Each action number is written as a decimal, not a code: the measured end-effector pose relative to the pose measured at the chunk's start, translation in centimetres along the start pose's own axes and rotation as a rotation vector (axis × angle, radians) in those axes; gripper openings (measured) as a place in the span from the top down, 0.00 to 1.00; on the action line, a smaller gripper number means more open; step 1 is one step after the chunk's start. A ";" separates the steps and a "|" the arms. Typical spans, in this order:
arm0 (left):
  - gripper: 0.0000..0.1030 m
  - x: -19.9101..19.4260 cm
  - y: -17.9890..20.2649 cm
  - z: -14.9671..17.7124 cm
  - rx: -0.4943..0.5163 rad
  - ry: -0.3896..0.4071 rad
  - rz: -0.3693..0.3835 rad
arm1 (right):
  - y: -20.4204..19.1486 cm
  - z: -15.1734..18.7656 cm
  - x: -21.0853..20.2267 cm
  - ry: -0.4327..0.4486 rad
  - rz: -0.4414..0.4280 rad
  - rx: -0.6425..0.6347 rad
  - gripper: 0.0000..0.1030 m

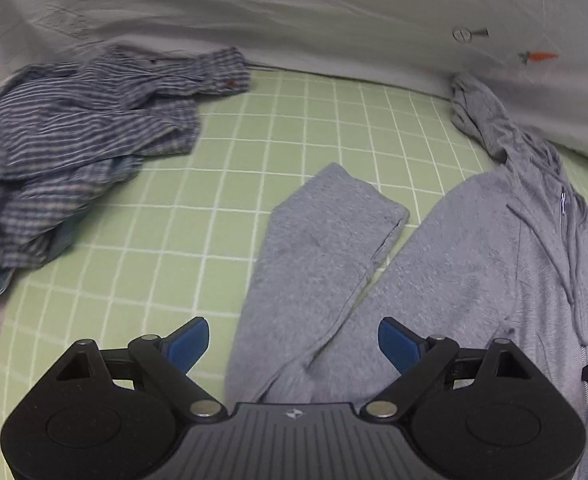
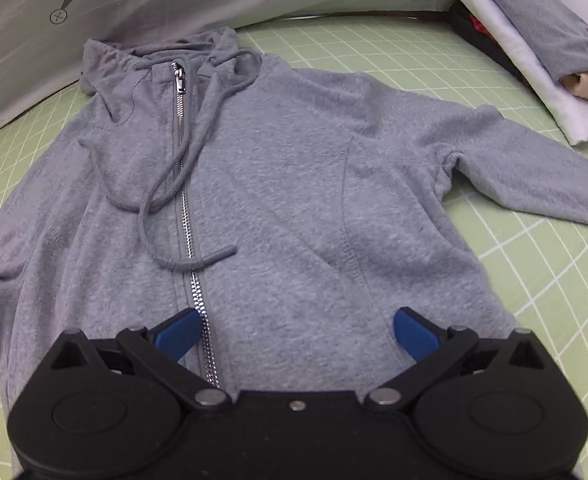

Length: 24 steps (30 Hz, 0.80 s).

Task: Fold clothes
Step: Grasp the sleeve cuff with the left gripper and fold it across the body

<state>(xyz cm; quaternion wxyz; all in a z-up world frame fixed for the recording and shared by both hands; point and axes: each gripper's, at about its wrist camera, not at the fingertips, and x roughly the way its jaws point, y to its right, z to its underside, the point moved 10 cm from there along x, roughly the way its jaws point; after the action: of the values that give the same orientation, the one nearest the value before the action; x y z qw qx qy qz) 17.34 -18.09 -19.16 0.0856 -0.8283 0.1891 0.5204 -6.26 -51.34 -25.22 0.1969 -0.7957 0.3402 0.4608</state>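
hoodie: grey zip hoodie [image 2: 294,184] lies flat, front up, zipped, on the green grid mat [image 2: 533,280]; fills centre of the right wrist view, hood at upper left of frame.
long axis: zipper [image 2: 186,208] runs from upper centre-left down to the lower centre, toward the right gripper.
sleeve: left sleeve [image 1: 317,248] lies apart from the body, running from lower centre up to the cuff at mid frame in the left wrist view.
left gripper [image 1: 294,346]: jaws wide apart, nothing between the pads; sleeve lies just ahead, slightly right of centre line. Nearer hand for the sleeve.
right gripper [image 2: 295,338]: jaws apart, empty, hanging over the lower body of the hoodie, zipper by its left finger.
pose: both point steeply down at the mat.
likely step: left takes the sleeve and folds it across the body — a guess.
other: striped shirt [image 1: 78,136] crumpled at upper left; folded pile [image 2: 533,52] at upper right.
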 end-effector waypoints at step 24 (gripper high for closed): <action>0.91 -1.3 -12.7 -0.1 -0.343 0.144 -0.151 | -0.4 -0.2 0.2 -0.010 0.024 0.032 0.00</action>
<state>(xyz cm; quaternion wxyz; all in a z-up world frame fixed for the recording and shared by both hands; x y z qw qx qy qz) 22.03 -6.27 -18.68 -0.0317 -0.8775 0.0406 0.4767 -5.83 -51.27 -25.33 0.2057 -0.7859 0.3561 0.4618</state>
